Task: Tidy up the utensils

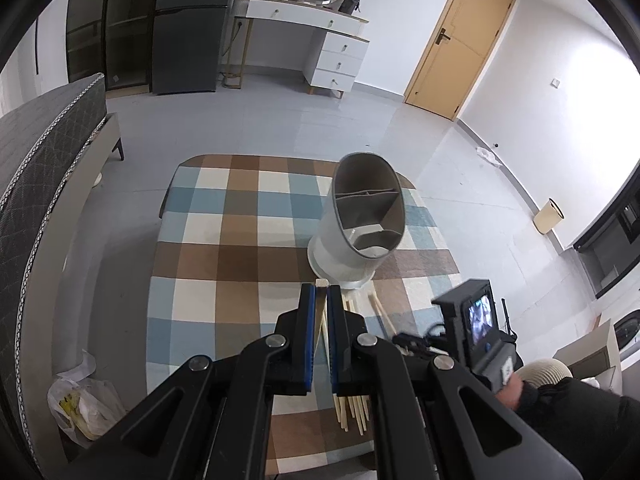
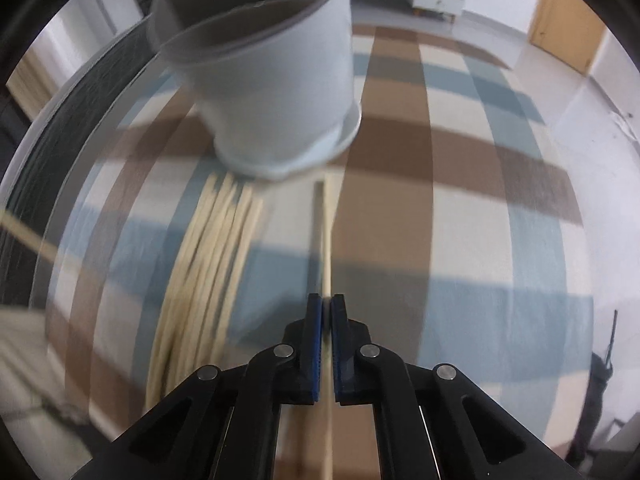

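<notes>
While the left wrist view looks down over a checked tablecloth (image 1: pixel 224 256), the left gripper (image 1: pixel 321 292) is seen with its blue-padded fingers (image 1: pixel 307 320) pressed together on a single pale chopstick (image 1: pixel 320 282), whose squared end stands just above the fingertips. A white utensil holder (image 1: pixel 360 220) with a grey divided interior is set on the cloth just beyond the fingers, and its compartments are seen empty. A bundle of chopsticks (image 1: pixel 352 412) is laid on the cloth below and just right of the gripper. At the right edge, the right gripper (image 1: pixel 472 320) is held by a dark-sleeved hand (image 1: pixel 512 392); its fingertips cannot be made out from here.

Seen from the right wrist view, which is blurred, the right gripper (image 2: pixel 326 300) is closed on one chopstick (image 2: pixel 329 240), which runs forward between the pads towards the foot of the holder (image 2: pixel 280 80). The remaining chopsticks (image 2: pixel 208 264) are spread in a loose pile on the cloth (image 2: pixel 460 200) to the left, their tips near the holder's base.
</notes>
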Available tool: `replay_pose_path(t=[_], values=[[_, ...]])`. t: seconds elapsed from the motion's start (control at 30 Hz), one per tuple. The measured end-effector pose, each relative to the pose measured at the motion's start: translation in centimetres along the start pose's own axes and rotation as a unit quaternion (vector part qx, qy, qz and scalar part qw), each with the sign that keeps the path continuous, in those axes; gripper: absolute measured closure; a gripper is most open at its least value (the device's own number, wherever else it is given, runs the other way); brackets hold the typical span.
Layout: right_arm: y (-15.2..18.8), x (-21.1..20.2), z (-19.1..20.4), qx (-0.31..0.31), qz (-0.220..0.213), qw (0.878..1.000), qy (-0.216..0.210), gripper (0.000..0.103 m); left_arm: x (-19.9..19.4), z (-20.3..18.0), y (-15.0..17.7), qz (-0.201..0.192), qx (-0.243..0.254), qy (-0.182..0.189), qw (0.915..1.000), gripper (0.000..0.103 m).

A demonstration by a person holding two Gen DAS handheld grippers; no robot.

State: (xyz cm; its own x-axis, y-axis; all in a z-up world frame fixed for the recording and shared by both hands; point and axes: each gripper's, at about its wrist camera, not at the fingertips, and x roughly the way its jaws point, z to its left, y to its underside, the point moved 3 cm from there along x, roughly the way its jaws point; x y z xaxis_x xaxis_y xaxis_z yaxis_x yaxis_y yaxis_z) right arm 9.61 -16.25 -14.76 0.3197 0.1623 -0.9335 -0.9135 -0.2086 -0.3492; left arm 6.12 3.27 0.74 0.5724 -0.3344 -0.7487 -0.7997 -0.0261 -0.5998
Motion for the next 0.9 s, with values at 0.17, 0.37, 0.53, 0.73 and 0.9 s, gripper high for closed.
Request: replay_pose_path(t=[0.17, 0.37, 0.53, 0.73, 0.9], values=[[3.2, -1.3, 1.1, -0.046, 0.039, 0.998, -0.011, 0.098, 0.2, 0.0, 0.5, 0.004, -0.001, 0.010, 0.9999, 0.102], [1.4, -1.2, 2.0, -0.052, 0.008, 0.999, 0.013, 0.068, 0.4, 0.2, 0.6, 0.009, 0.001, 0.008, 0.9999, 0.102], [-1.2, 0.9, 3.0, -0.044, -0.008, 0.998, 0.034, 0.070, 0.6, 0.5, 0.2, 0.014, 0.003, 0.001, 0.9999, 0.102], [-2.7, 2.2, 3.2, -0.045, -0.055, 0.997, 0.042, 0.099, 1.7, 0.0, 0.3, 0.031, 0.007, -0.014, 0.9994, 0.102], [-2.1, 1.0, 2.2, -0.015, -0.078, 0.997, 0.022, 0.103, 2.0, -0.8, 0.5, 0.044, 0.003, -0.018, 0.9989, 0.102]])
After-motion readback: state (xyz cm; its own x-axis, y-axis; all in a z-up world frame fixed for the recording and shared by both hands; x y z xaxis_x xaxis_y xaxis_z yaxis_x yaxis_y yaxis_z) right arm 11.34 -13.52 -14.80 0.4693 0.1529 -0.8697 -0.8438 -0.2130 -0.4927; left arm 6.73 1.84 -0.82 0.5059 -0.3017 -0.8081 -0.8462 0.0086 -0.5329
